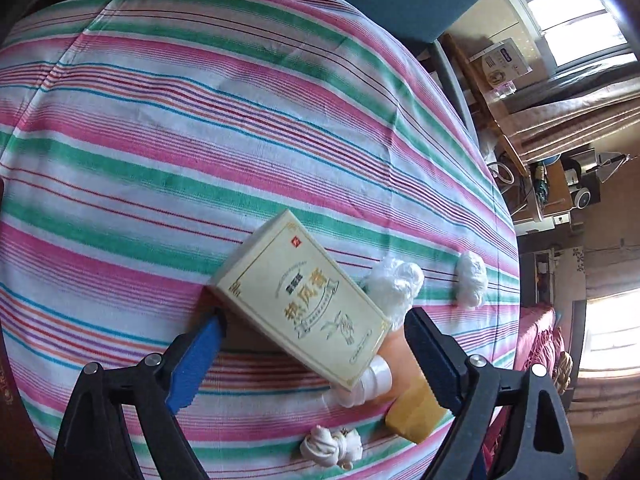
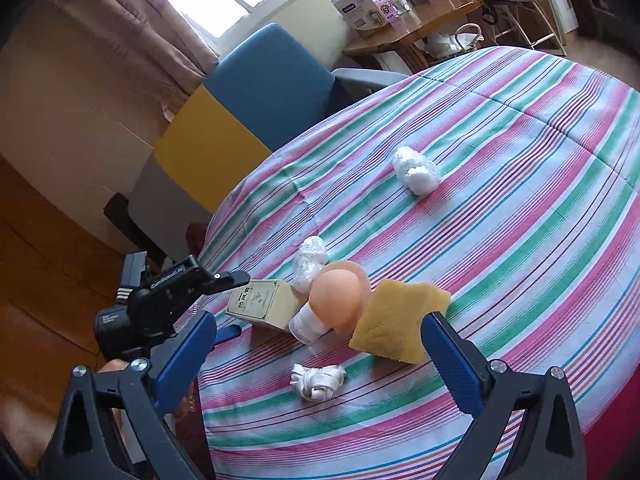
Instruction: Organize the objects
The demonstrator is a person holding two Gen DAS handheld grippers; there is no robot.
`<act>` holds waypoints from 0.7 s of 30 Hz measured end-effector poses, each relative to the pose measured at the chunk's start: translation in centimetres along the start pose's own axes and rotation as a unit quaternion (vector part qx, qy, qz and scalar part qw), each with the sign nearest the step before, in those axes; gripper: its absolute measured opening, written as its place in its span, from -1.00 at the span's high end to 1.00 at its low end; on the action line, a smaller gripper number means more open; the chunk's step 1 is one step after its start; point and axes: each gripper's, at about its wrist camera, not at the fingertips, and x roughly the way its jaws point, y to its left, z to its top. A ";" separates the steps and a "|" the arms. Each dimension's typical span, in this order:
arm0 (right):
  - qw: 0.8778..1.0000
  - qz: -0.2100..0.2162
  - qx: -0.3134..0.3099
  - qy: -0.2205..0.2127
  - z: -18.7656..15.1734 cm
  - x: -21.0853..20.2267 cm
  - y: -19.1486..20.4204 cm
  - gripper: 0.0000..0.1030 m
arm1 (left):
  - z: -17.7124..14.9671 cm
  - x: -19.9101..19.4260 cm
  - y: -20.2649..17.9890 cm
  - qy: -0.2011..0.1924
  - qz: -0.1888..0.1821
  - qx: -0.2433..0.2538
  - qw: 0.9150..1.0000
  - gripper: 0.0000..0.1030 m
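A cream box (image 1: pixel 304 300) with printed writing lies tilted on the striped tablecloth (image 1: pixel 200 140), leaning on a white bottle (image 1: pixel 368 380). My left gripper (image 1: pixel 316 316) stands wide open around the box, its pads off it; in the right wrist view this left gripper (image 2: pixel 244 304) flanks the box (image 2: pixel 260 304). My right gripper (image 2: pixel 318 318) is open and empty, short of a peach dome (image 2: pixel 336 300), the bottle (image 2: pixel 306 324) and a yellow sponge (image 2: pixel 396 324). A knotted white cloth (image 2: pixel 316 380) lies nearest it.
Two white crumpled wads (image 2: pixel 308 262) (image 2: pixel 416 172) lie further back on the cloth. A blue chair (image 2: pixel 276 80) and a yellow panel (image 2: pixel 208 144) stand beyond the table's edge. A wooden side table (image 2: pixel 400 36) with boxes is by the window.
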 end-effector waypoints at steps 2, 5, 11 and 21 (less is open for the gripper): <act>1.000 0.004 0.004 0.000 0.0 0.0 -0.1 -1.00 | 0.6 1.0 -0.8 0.004 0.026 0.015 1.000 -0.79; 1.000 0.009 0.007 0.002 0.0 0.0 -0.2 -1.00 | 1.1 2.3 -1.6 0.008 0.051 0.042 0.998 -0.79; 1.000 0.009 0.008 0.000 0.1 0.0 -0.3 -1.00 | 0.0 2.2 -0.8 0.012 0.061 0.087 0.994 -0.32; 1.000 -0.004 0.012 0.001 0.2 0.0 -0.4 -1.00 | -8.5 -1.7 0.0 0.000 0.062 0.219 0.974 -0.12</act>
